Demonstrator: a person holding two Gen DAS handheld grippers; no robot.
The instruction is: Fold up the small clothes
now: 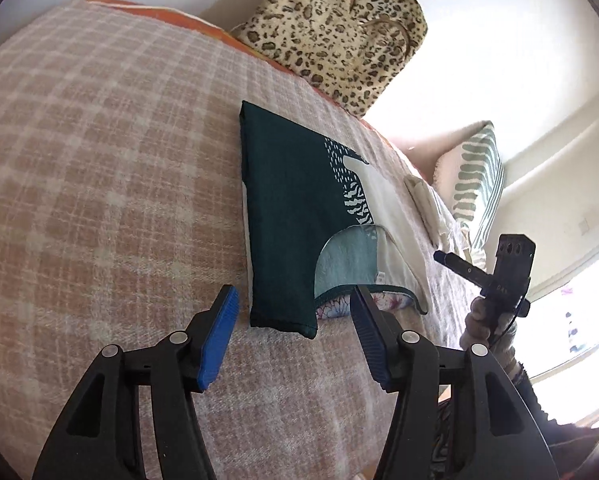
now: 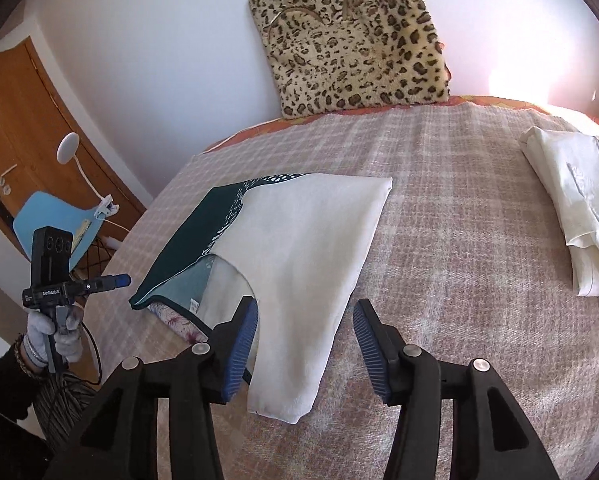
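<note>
Folded garment (image 1: pixel 295 216), dark green and white, lies centre frame on checked blanket (image 1: pixel 99 200). We see left gripper (image 1: pixel 295 336) and right gripper (image 2: pixel 305 346) both wide, nothing between pads.

Left claw (image 1: pixel 295 312) gapes, tilted downward; right claw (image 2: pixel 305 322) likewise, nothing pinched.

Bed under pink-and-cream checked woollen blanket (image 2: pixel 459 208); on it: folded dark-green-and-white top (image 2: pixel 299 232), stack of folded cream cloths (image 2: pixel 579 216); leopard-print cushion (image 2: pixel 351 40) at far edge.
</note>
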